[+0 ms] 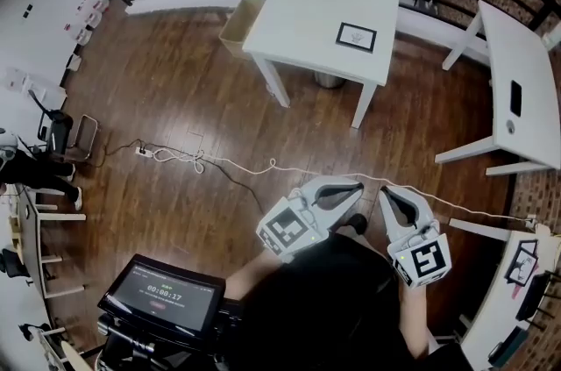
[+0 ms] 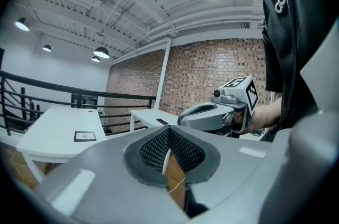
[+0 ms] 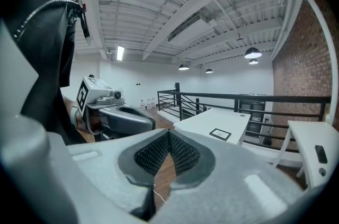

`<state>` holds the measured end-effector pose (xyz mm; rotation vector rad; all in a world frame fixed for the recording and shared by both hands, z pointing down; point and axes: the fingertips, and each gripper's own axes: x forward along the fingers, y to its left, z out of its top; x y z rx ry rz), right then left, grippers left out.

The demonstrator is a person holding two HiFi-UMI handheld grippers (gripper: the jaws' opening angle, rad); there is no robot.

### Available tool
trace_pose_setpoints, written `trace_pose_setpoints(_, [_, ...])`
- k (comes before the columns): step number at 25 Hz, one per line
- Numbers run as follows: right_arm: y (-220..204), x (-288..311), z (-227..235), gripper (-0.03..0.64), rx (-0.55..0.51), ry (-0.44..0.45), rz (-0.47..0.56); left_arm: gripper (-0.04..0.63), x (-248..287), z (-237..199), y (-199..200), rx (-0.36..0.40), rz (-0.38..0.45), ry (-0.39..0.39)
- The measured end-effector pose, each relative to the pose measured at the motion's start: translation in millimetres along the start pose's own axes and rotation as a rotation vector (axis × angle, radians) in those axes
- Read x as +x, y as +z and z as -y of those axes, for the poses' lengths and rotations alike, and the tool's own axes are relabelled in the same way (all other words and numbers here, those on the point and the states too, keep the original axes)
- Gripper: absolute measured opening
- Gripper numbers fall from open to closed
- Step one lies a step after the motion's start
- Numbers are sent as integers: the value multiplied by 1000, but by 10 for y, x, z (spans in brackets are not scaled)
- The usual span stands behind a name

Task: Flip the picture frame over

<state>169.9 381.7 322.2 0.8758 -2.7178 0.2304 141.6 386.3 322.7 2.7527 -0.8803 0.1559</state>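
The picture frame [image 1: 357, 37], its print too small to read, lies flat on the tabletop [image 1: 302, 1], well apart from the left gripper [image 1: 357, 185] and right gripper [image 1: 385, 191], whose fingers are pressed together, empty.

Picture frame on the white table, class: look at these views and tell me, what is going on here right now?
A person stands on the wooden floor, well short of the white table, holding the left tongs and right tongs out in front. Both are shut and empty. The picture frame lies flat on the table near its edge, picture side up and untouched, so the flip has not begun.
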Motion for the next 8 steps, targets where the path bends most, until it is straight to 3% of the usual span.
trace_pose_setpoints(8, [40,-47,-15,-8,31,-21,-30,15,-123,24,11,-44,-34,-9])
